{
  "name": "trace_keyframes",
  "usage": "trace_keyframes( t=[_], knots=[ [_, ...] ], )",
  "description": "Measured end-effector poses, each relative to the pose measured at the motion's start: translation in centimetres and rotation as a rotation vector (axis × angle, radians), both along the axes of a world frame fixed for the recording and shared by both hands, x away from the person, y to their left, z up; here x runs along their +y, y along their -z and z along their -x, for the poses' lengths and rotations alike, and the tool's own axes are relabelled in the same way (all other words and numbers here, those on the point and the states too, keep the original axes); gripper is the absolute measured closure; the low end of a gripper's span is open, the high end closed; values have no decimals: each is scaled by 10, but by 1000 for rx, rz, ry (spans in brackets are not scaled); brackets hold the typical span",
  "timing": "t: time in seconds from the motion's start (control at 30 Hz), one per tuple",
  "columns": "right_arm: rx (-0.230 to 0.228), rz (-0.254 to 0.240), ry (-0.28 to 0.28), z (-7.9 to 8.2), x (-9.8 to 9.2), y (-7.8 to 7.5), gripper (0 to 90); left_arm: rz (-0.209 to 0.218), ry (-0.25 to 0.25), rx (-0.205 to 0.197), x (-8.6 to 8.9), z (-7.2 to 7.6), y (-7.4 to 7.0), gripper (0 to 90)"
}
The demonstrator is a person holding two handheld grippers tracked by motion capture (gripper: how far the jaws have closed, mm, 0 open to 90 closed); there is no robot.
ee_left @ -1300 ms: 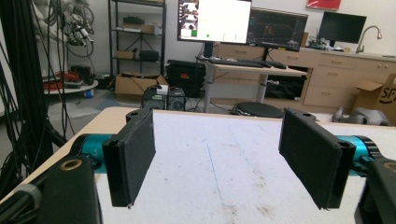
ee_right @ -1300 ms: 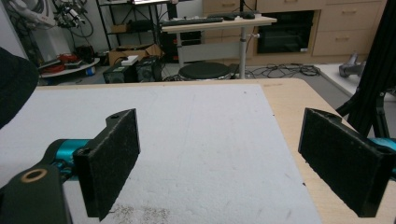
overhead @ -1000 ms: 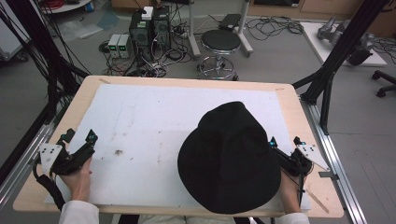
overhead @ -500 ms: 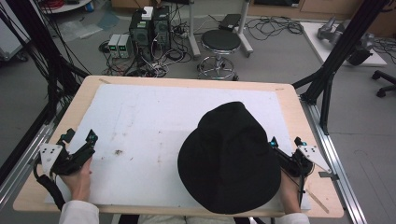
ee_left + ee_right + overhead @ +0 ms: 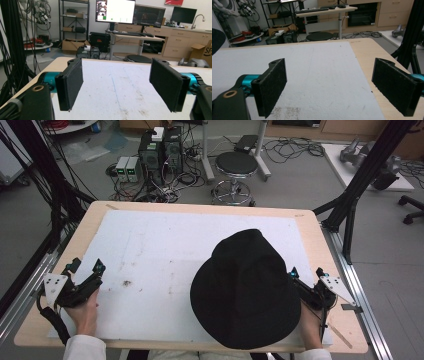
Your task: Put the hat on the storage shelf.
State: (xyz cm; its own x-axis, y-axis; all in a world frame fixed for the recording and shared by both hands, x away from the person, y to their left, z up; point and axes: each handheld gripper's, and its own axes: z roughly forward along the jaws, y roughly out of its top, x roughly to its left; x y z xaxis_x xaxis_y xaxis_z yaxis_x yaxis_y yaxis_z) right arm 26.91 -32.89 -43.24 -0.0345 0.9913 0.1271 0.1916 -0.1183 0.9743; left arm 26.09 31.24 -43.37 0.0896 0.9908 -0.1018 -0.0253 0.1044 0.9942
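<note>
Both grippers rest at the near table edge, jaws spread, empty: left gripper (image 5: 86,271) far left, right gripper (image 5: 306,273) just beside the hat (image 5: 245,287), which lies brim-down on the right half of the white mat (image 5: 165,245).

Suggested step: right gripper slides 1 jaw under the brim, pinches low.

Hat: black, soft fabric, round crown, floppy brim. Mat: matte, scuffed, stained.

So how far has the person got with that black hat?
Nothing looks done yet. The black hat lies flat on the white mat, with neither tool gripping it. The right gripper sits at the hat's right edge with its jaws open and empty; the left gripper rests far off at the table's left side, also open. Grasping and handling the hat are both left.
</note>
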Motion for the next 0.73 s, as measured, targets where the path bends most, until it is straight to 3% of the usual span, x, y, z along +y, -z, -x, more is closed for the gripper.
trace_keyframes(
  t=[0.73],
  knots=[
    [13, -20, 5, -1, -4, 2, 119, 6, 4, 5, 0, -2, 1, 272]
  ],
)
